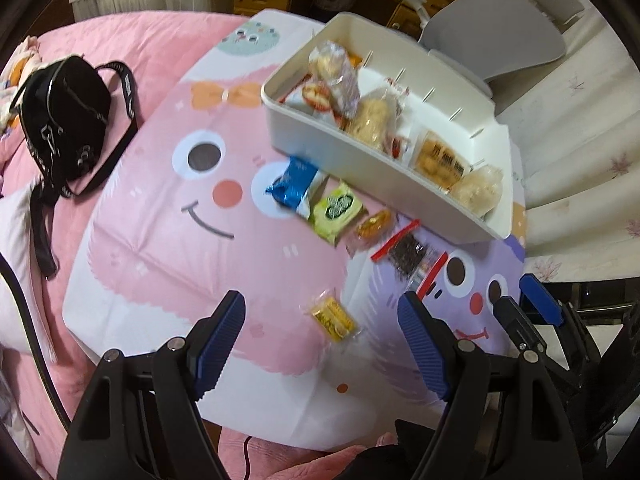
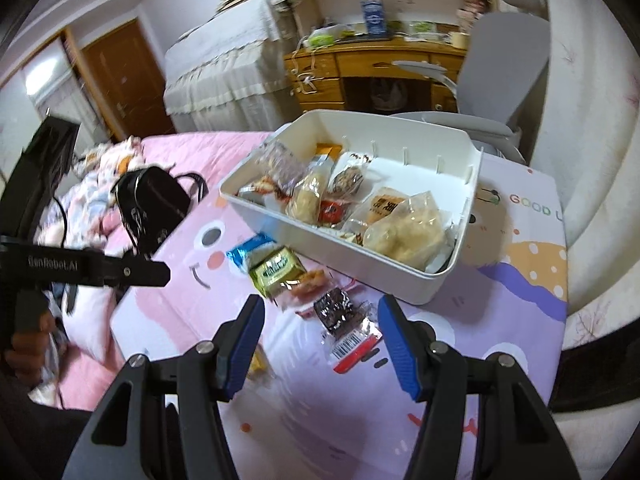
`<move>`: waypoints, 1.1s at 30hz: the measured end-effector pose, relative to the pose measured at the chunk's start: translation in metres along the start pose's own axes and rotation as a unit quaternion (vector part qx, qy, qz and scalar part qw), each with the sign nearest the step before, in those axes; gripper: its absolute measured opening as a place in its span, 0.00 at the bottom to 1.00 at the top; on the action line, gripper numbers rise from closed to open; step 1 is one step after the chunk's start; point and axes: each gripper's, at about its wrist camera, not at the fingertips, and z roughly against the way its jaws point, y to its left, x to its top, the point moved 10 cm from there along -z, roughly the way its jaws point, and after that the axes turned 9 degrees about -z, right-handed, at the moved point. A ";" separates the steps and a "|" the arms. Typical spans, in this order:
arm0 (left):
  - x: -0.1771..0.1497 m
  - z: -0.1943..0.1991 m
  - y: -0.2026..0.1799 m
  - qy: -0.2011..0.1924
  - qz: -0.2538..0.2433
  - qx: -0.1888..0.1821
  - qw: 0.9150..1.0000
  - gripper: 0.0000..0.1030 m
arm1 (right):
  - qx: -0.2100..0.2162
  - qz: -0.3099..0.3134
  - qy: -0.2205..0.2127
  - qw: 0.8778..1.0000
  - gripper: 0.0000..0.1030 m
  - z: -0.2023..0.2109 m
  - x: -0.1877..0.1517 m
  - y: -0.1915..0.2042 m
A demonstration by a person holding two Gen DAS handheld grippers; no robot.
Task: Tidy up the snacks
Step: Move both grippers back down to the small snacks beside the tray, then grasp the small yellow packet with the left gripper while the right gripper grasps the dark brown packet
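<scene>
A white bin (image 1: 360, 160) (image 2: 348, 256) holding several wrapped snacks sits on a cartoon mat. Loose snacks lie in front of it: a blue packet (image 1: 294, 184) (image 2: 250, 252), a green packet (image 1: 338, 208) (image 2: 276, 270), an orange snack (image 1: 374, 224) (image 2: 310, 280), a dark snack with red ends (image 1: 408, 254) (image 2: 338, 314), and a small yellow packet (image 1: 332, 318) (image 2: 258, 362). My left gripper (image 1: 324, 336) is open and empty, hovering over the yellow packet. My right gripper (image 2: 320, 340) is open and empty, near the dark snack; it also shows in the left wrist view (image 1: 516, 300).
The mat (image 1: 160, 264) lies on a pink bed. A black bag (image 1: 66, 120) (image 2: 148, 204) lies left of the mat. A grey chair (image 1: 500, 36) (image 2: 504, 72) and a wooden desk (image 2: 380, 64) stand behind the bin. A white quilt (image 1: 580, 160) lies at the right.
</scene>
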 end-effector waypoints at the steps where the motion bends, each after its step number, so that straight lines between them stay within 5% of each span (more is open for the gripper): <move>1: -0.003 -0.006 0.000 0.008 0.003 0.004 1.000 0.75 | -0.001 0.010 0.001 1.000 0.58 -0.003 -0.003 0.000; 12: -0.021 -0.063 0.000 0.088 0.038 0.015 0.995 0.75 | -0.009 0.114 0.012 0.993 0.58 -0.048 -0.019 -0.001; 22: -0.042 -0.116 0.000 0.169 0.082 0.005 0.982 0.75 | -0.005 0.180 0.036 0.983 0.58 -0.095 -0.031 0.001; 29: -0.050 -0.133 -0.003 0.199 0.116 -0.018 0.973 0.74 | 0.005 0.208 0.046 0.977 0.59 -0.118 -0.035 0.003; 33: -0.046 -0.139 -0.001 0.202 0.128 -0.028 0.971 0.66 | 0.011 0.207 0.052 0.977 0.59 -0.126 -0.036 0.002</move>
